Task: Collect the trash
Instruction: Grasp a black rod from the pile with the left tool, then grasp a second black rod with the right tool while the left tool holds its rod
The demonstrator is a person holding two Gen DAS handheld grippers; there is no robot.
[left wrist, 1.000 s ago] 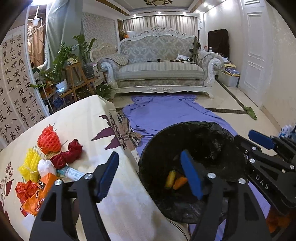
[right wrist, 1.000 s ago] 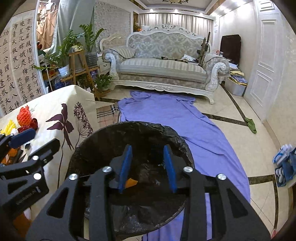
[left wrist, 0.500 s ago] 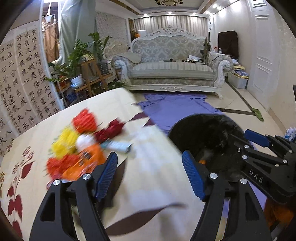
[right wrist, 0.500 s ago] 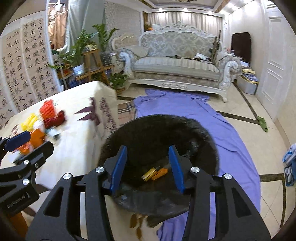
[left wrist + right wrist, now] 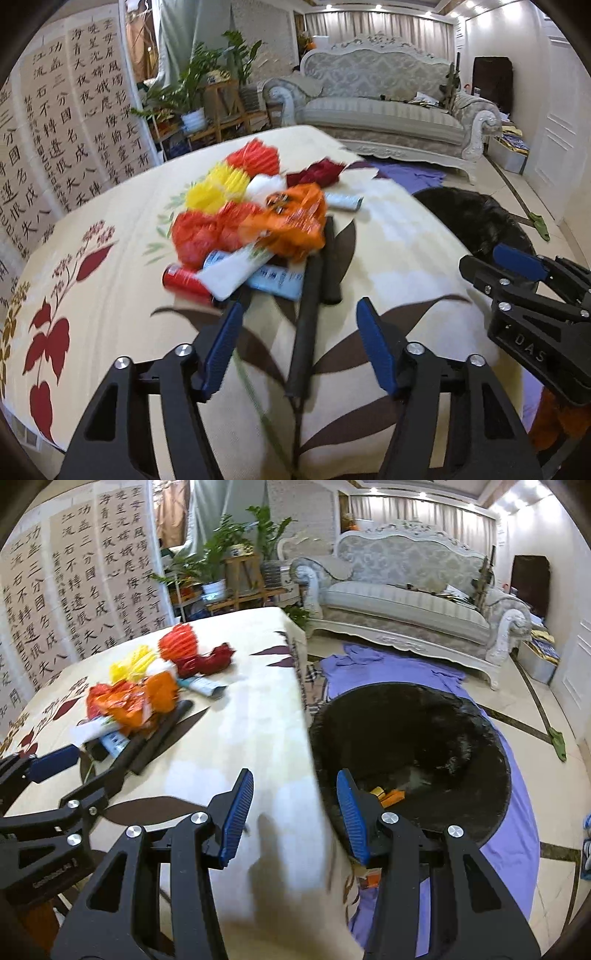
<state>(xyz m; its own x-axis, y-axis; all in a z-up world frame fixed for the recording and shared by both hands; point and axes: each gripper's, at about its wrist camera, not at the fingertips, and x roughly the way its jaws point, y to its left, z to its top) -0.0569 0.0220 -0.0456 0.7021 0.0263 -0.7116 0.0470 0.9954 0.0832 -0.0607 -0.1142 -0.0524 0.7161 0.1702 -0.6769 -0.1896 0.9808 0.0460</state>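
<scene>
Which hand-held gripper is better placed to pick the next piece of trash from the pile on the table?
Left. The left hand-held gripper faces the trash pile, its empty jaws closing. The right hand-held gripper straddles the table edge beside the black bin, farther from the pile.

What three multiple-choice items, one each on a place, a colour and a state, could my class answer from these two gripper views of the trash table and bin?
1. Where does the bin stand?
A. on the sofa
B. on the floor beside the table
C. on the table

2. What colour is the cloth spread under the bin?
A. purple
B. green
C. white

3. What is between the fingers of the right gripper?
A. a red can
B. an orange wrapper
C. nothing

Answers:
1 B, since the black-lined bin sits past the edge of the table, down on the floor.
2 A, since purple fabric shows around the bin's far and right sides.
3 C, since only tablecloth and bin show through the gap between its blue pads.
</scene>
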